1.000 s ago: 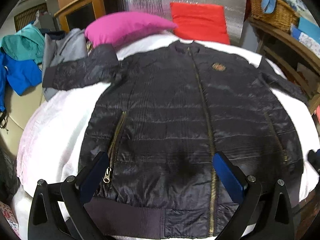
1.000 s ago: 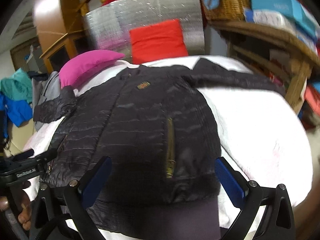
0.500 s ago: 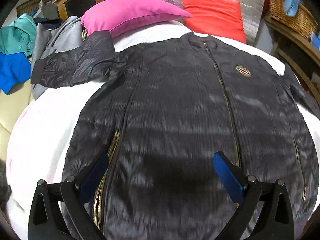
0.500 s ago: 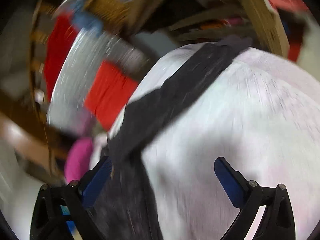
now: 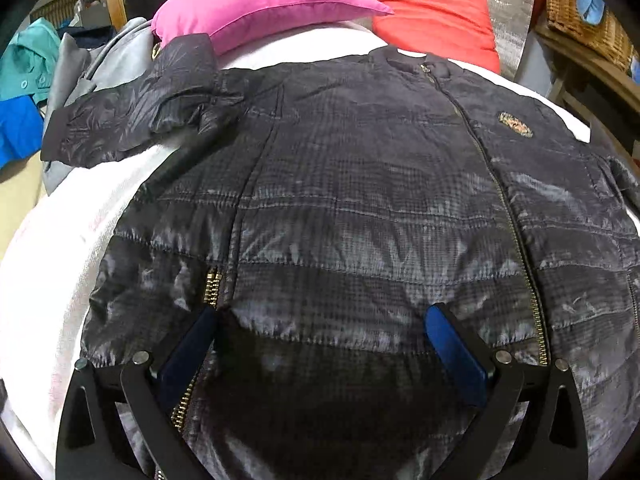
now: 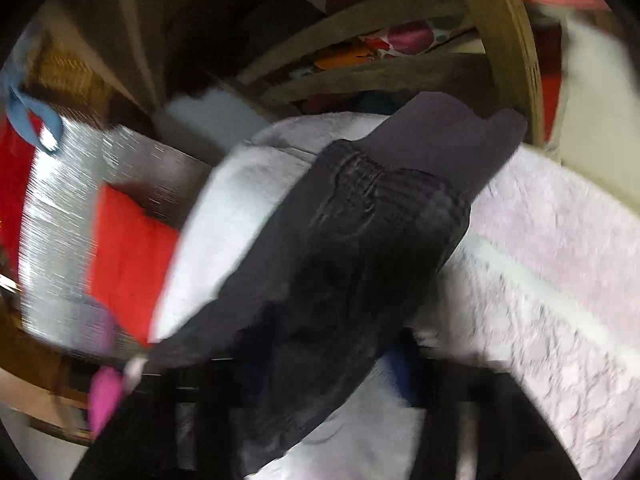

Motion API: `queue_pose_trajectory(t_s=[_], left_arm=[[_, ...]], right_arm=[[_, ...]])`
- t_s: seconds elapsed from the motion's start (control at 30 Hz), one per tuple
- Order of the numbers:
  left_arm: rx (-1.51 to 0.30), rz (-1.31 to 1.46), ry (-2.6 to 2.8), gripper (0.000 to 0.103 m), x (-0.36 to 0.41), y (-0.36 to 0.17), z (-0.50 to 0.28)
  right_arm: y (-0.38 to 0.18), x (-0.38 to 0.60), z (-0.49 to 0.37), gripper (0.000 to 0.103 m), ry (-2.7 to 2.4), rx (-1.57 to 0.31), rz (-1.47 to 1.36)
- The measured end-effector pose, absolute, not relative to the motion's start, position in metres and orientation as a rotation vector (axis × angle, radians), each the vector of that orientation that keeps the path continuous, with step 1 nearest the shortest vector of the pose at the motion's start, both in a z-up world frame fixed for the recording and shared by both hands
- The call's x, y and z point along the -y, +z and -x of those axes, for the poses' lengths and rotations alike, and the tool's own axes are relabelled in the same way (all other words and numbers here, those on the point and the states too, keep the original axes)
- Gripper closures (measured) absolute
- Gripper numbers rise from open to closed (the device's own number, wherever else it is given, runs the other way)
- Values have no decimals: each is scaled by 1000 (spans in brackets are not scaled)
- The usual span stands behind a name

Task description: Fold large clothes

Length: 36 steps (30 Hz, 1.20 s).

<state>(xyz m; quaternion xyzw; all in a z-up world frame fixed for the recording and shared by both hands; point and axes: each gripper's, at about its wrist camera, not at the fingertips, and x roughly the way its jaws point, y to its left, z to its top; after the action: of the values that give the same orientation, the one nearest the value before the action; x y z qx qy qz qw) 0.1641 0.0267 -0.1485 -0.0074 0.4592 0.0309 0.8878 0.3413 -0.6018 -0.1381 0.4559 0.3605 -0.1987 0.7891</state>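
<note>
The black quilted jacket (image 5: 360, 208) lies spread flat on the white bed cover (image 5: 52, 248) and fills most of the left wrist frame; its lower edge is cut off. The left tool (image 5: 320, 316) hangs released above its lower centre. The right view is blurred — the sleeve (image 6: 360, 240) crosses the middle, and the right tool (image 6: 320, 368) is closing around it, but the fingers are hard to see.

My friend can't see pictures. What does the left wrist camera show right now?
A dark quilted jacket, zipped shut, lies flat on a white cover, with the open left gripper just above its lower front. Behind it lie a pink pillow and a red pillow.
</note>
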Motion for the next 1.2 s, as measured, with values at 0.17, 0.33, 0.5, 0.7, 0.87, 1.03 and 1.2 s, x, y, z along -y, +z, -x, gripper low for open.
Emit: queue_pose_trajectory(t_s=[0.17, 0.33, 0.5, 0.7, 0.87, 1.03, 1.2], left_arm=[[-941, 32, 53, 0, -28, -148, -161], [-948, 61, 50, 0, -30, -147, -162], [-960, 105, 43, 0, -35, -143, -161], [-967, 166, 51, 0, -39, -141, -161], [-979, 235, 35, 0, -48, -138, -159], [-990, 328, 32, 0, -56, -135, -159], [-989, 356, 46, 0, -54, -135, -158]], right_arm=[[-68, 562, -366, 89, -434, -789, -645], [19, 473, -394, 89, -308, -695, -418], [62, 345, -407, 89, -72, -631, -274], [-2, 201, -411, 59, 189, -757, -188], [-90, 156, -406, 28, 228, -949, -170], [-81, 189, -382, 28, 238, -902, -231], [-58, 241, -347, 28, 142, -779, -253]])
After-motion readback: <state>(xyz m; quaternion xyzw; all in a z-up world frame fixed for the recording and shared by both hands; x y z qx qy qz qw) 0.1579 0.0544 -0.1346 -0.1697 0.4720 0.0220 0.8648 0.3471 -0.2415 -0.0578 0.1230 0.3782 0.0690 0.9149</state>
